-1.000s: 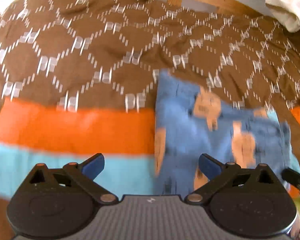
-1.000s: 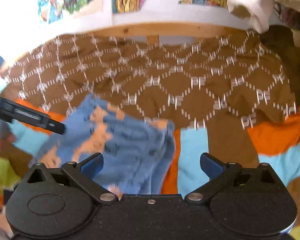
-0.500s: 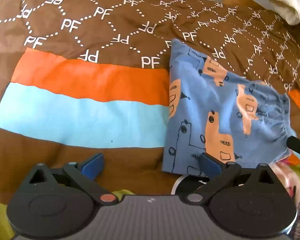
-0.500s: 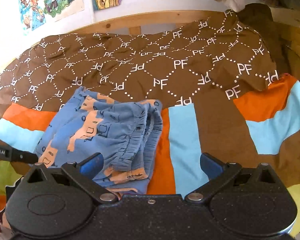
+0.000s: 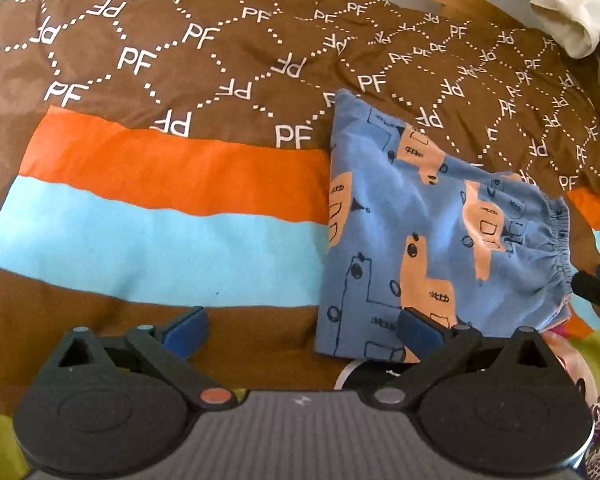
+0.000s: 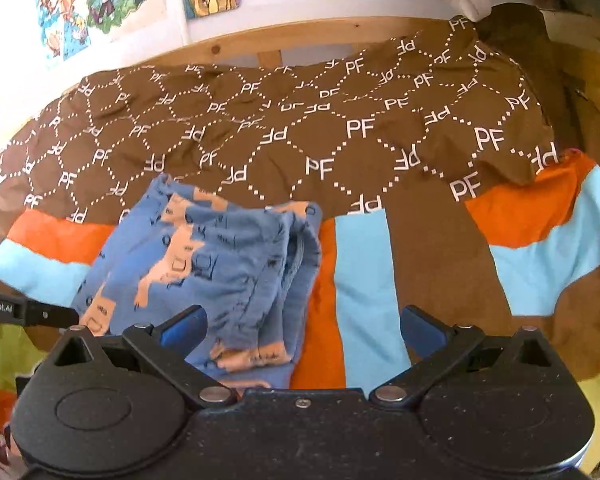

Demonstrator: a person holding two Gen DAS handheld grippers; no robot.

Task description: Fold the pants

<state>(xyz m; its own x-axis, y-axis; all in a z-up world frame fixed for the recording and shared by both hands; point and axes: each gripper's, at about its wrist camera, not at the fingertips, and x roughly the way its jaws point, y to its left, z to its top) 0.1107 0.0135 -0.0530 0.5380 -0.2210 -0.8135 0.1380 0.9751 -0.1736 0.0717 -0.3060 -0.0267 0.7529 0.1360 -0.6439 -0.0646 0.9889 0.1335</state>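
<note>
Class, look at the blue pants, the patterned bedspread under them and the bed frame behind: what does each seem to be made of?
Blue pants: soft knit, likely cotton jersey; matte, limp folds, gathered elastic waistband.
Bedspread: thin woven fabric, matte with a faint sheen; fine creases, printed letters and stripes. Fibre cannot be told.
Bed frame: pale wood, probably pine; visible grain and a knot.

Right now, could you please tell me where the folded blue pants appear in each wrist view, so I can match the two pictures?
Left wrist view: the folded blue pants lie right of centre, elastic waistband toward the right edge.
Right wrist view: the folded blue pants lie left of centre, stacked layers facing the camera.
Shared landmark: the brown PF-patterned blanket beneath them, with its orange and light-blue stripes.
</note>
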